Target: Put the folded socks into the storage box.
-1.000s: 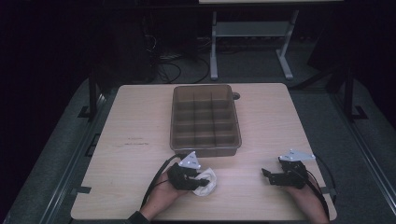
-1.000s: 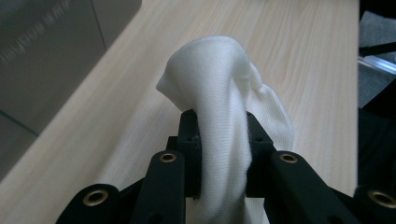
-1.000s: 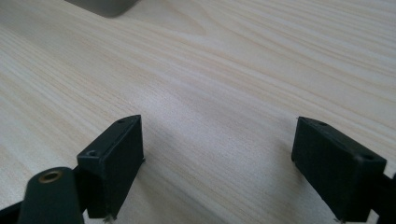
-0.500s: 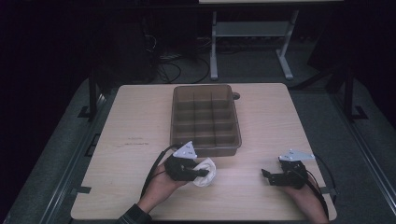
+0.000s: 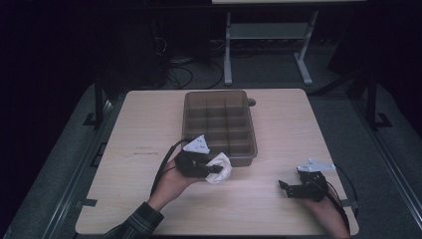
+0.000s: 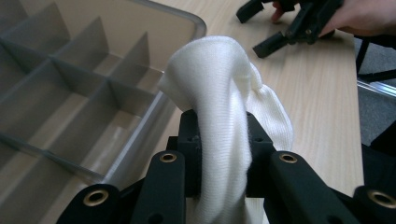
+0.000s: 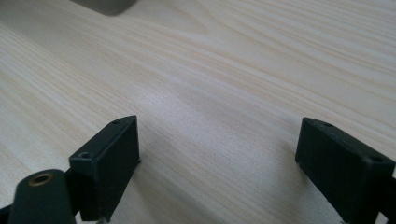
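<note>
A white knitted cloth is pinched between the jaws of my left gripper, which is shut on it. In the high view the left gripper holds the white cloth just off the near right corner of the divided grey tray. The tray's compartments lie to the left of the cloth in the left gripper view and look bare. My right gripper rests low on the table at the near right, open, with only wood grain between its fingers.
The wooden table has bare room at the left and between the two grippers. A tray corner shows at the top of the right gripper view. A metal stand and cables lie on the dark floor beyond the table.
My left gripper has carried the white cloth forward and slightly left, up to the tray's near right corner. The right gripper has stayed put.
</note>
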`<state>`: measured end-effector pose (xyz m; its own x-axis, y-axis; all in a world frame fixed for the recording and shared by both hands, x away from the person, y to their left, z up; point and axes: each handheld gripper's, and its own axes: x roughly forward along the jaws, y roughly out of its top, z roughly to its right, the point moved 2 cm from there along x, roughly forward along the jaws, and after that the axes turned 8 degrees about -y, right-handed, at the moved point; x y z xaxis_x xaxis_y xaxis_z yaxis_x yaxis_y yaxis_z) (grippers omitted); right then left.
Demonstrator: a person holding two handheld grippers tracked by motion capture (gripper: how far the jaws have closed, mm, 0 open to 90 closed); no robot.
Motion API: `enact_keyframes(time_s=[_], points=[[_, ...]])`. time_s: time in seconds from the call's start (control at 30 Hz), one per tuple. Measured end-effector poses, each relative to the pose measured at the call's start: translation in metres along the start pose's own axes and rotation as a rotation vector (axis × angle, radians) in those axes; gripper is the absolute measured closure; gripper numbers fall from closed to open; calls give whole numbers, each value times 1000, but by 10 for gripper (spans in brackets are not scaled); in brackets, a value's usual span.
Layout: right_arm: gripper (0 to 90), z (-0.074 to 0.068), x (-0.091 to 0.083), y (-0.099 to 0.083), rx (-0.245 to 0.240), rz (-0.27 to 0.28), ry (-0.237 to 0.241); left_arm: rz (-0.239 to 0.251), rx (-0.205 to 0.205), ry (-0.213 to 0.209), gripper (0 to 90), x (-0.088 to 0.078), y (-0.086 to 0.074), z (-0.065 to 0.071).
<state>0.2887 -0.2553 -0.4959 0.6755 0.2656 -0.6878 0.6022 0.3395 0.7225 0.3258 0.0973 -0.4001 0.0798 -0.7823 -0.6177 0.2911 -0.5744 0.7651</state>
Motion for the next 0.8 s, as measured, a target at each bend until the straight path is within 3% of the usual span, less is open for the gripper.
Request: enact_keyframes(time_s=[0.37, 0.8], points=[[118, 0, 0, 0, 0, -2, -3, 37, -13, 5, 744, -11, 20, -29], [117, 0, 0, 0, 0, -4, -2, 46, -18, 23, 744, -11, 41, -58]])
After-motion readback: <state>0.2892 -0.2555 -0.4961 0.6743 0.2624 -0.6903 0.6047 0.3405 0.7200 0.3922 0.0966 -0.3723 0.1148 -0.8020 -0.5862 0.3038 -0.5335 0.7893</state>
